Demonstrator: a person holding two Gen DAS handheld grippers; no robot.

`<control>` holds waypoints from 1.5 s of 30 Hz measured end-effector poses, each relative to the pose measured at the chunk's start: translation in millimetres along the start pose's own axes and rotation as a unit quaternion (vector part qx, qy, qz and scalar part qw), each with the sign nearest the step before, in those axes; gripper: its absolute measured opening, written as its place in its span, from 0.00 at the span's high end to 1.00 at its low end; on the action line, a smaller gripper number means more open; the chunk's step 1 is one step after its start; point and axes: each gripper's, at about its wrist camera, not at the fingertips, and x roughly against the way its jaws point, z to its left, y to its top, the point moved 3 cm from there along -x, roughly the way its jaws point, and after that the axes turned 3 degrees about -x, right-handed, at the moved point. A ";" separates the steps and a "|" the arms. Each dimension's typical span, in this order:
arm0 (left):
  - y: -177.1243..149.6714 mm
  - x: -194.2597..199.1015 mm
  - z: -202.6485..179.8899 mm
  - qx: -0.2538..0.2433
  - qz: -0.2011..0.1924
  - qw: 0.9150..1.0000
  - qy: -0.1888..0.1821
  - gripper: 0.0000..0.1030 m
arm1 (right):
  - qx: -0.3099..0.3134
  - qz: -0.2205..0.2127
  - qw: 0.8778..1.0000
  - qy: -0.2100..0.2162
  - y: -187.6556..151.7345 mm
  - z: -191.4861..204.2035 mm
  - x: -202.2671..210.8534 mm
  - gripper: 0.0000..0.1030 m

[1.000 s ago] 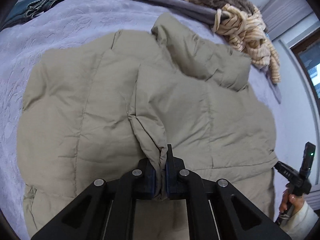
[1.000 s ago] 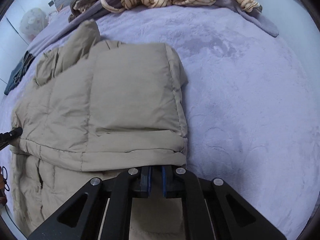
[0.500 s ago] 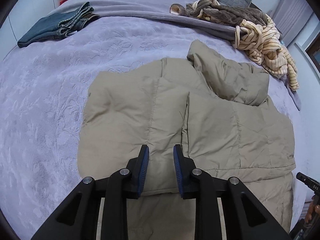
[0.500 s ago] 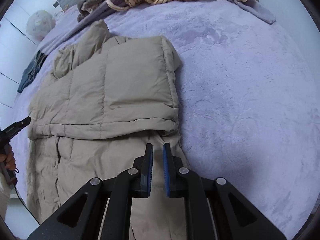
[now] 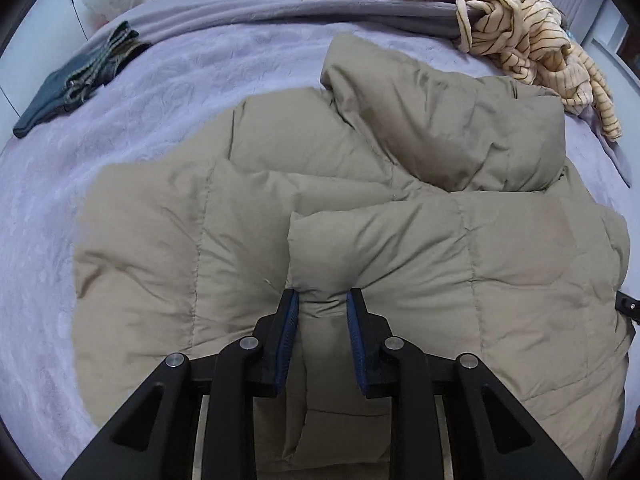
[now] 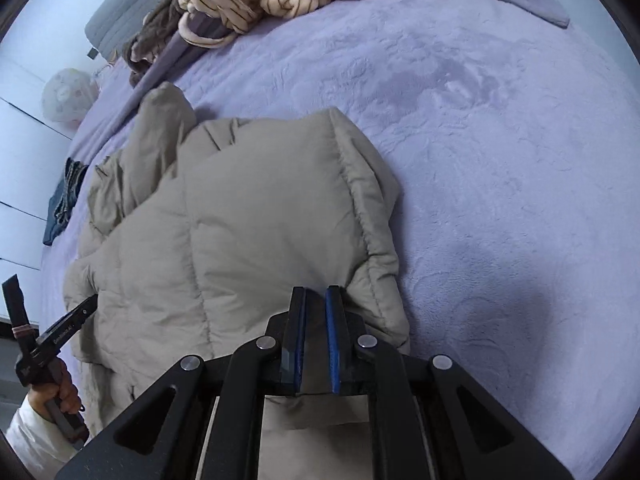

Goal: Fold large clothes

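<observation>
Clearly, the beige puffer jacket [image 5: 360,240] is lying spread across the lilac bed [image 6: 500,160], with both sleeves already folded in over its body and the collar end pointing toward the heap of striped and brown clothes [image 5: 520,28] at the far side. The left tool [image 5: 322,300] is sitting spread apart, its two blue pads straddling a bulge of quilted cloth at the cuff edge of the folded sleeve without pinching it. The right tool [image 6: 316,294] is resting at the near corner of the other folded panel, its pads standing slightly apart with nothing clamped between them.

Judging by its look, the jacket is going to be light but bulky, soft and springy: the padding is puffing up and will probably be pushing folds back open, and the smooth shell is likely to be slipping under a shallow pinch. A deep bite on a stitched seam or hem, taking both layers together, is looking safest. The near hem, lying under both tools, is seeming the sensible place to be gripping for folding lengthwise toward the collar.
</observation>
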 end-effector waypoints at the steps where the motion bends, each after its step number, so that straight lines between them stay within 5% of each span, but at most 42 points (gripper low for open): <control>1: -0.3 -3.7 -0.2 0.002 0.000 1.000 -0.003 0.74 | -0.008 0.000 1.000 0.003 -0.8 -4.9 -5.8 0.94; 8: -0.6 0.1 2.5 0.001 0.000 1.000 -0.003 0.74 | -0.001 -0.009 1.000 -0.005 -0.6 -6.4 -3.2 0.90; 15: -13.5 27.2 18.9 -0.006 0.002 0.999 0.042 0.74 | 0.032 -0.020 0.998 -0.047 -27.8 -15.7 35.1 0.90; 19: -27.5 48.4 24.5 -0.008 0.008 0.999 0.050 0.74 | 0.002 -0.008 0.999 -0.050 -45.0 -26.5 53.0 0.71; 28: -61.9 102.0 10.6 -0.018 -0.008 0.999 0.038 0.72 | -0.002 0.016 1.000 -0.021 -86.5 -20.4 82.9 0.54; 30: -66.7 113.0 7.5 -0.018 -0.019 0.999 0.038 0.12 | -0.001 0.018 1.000 -0.012 -92.6 -16.0 88.8 0.50; 31: -68.6 120.5 6.1 -0.017 -0.031 0.998 0.050 0.01 | 0.000 0.019 1.000 -0.008 -95.6 -14.0 92.0 0.47; 39: -88.9 161.6 3.2 0.002 -0.026 0.997 0.074 0.01 | 0.010 0.024 1.000 0.016 -124.1 0.9 116.1 0.20; 45: -121.9 163.6 5.4 0.011 0.027 0.997 0.076 0.01 | 0.005 0.035 0.998 0.043 -144.5 3.8 124.8 0.15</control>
